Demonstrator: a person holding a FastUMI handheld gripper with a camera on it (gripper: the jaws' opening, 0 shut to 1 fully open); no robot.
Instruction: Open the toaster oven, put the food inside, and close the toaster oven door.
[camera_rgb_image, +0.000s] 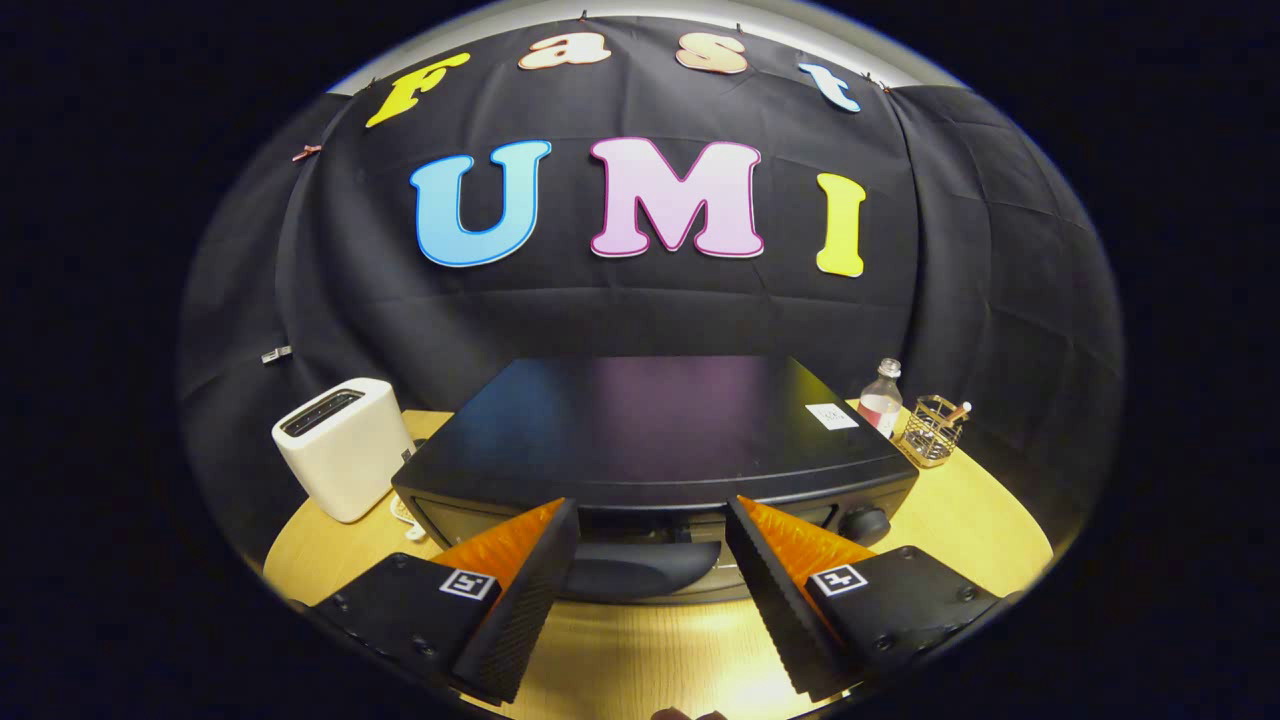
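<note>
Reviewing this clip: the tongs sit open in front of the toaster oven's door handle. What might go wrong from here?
1. The tongs are open with the door handle between the fingers; the handle looks rounded and smooth, so a shallow grip may slip as the door swings.
2. Pulling could drag the toaster oven across the table.
3. The white toaster stands close beside it and might get bumped.

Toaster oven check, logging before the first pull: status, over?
Gripper open, fingers straddling the door handle, not gripping. Toaster oven door shut. White toaster off to its left, bottle and wire basket to its right; nothing blocking.
</note>
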